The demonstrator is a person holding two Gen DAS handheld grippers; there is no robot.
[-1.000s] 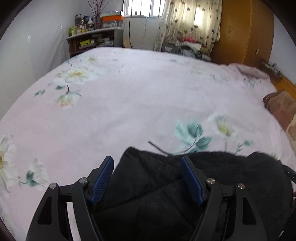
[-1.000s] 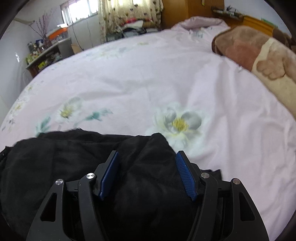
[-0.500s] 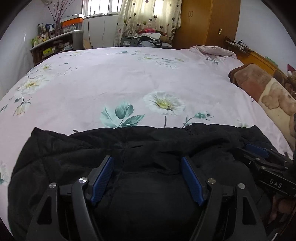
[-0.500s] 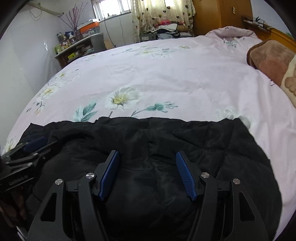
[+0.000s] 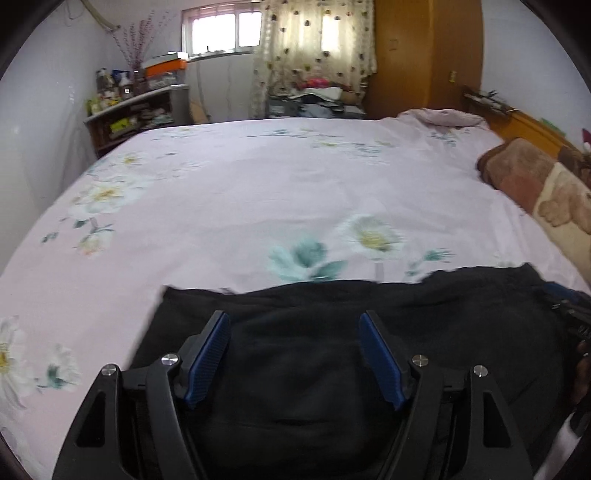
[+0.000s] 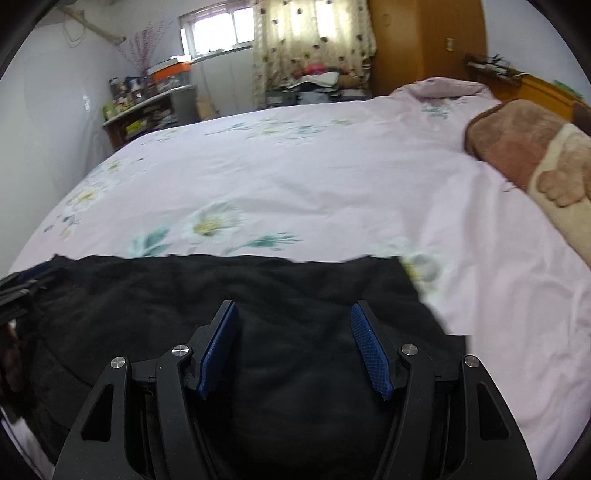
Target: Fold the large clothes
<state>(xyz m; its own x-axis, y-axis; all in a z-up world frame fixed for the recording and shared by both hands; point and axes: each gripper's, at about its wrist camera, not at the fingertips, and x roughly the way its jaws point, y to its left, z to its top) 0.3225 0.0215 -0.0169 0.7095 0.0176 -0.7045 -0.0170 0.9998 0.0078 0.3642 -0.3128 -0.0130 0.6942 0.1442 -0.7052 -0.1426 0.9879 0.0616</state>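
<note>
No text, label or number can be read in either wrist view. The boxes and bottles on the shelf (image 5: 136, 110) beside the window (image 5: 218, 33) are too blurred to read.

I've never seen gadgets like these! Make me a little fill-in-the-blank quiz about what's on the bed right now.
1. The garment between the blue pads is ____ in colour.
2. The pink bedsheet is printed with ____.
3. The jaws of the right gripper stand ____, with cloth between them.
4. The brown blanket bears a picture of a ____.

Missing words: black; flowers; open; bear
</note>
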